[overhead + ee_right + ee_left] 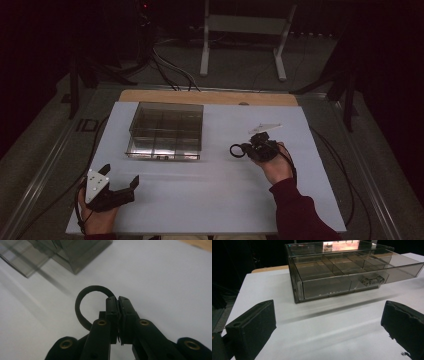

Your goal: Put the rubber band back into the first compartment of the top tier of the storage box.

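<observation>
My right gripper (246, 149) is shut on a black rubber ring (236, 150), held above the white table to the right of the clear box. In the right gripper view the ring (81, 305) curls out to the left of the pinched jaws of the right gripper (118, 302). A clear smoky plastic organiser box (166, 130) with several compartments sits at the table's back left, its drawer pulled out. My left gripper (120, 176) rests open at the front left, its two wide-apart fingers (252, 326) aimed at the box (342, 272) with nothing between them.
A white table top (215, 195) lies over a wooden board (210, 97). Cables and a white frame stand (245, 30) are on the floor behind. The drawer's handle (373, 280) faces the left gripper.
</observation>
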`<state>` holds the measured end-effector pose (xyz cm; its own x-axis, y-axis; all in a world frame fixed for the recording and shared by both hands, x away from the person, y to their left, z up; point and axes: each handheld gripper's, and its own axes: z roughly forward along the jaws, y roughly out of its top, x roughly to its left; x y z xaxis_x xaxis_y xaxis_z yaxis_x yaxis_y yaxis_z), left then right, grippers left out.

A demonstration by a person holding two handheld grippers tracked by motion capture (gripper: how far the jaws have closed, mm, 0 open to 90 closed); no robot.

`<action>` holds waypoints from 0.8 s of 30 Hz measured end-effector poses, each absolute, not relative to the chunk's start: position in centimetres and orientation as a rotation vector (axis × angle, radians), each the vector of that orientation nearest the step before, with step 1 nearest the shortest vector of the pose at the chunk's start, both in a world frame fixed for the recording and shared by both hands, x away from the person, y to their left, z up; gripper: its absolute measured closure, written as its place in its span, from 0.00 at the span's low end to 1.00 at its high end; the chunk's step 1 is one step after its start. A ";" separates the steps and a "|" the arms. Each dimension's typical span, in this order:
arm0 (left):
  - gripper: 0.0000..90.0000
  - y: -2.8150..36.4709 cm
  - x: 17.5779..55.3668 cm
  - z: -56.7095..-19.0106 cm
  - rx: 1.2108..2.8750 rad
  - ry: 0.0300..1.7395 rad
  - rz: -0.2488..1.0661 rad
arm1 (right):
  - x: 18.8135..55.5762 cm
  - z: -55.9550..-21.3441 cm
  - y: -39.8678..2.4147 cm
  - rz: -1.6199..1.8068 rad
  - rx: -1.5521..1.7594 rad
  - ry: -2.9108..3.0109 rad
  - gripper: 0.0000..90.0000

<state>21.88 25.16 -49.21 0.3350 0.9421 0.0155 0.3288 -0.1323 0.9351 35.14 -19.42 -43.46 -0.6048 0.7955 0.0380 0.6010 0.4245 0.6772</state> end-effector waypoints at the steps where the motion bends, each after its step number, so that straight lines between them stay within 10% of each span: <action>1: 0.01 25.2 21.9 -49.2 1.661 1.158 0.819 | 35.2 -43.2 -19.3 0.967 1.206 2.391 0.98; 24: 0.01 25.1 22.0 -49.2 1.666 1.157 0.818 | 37.1 -38.9 -16.3 1.069 1.154 2.368 0.98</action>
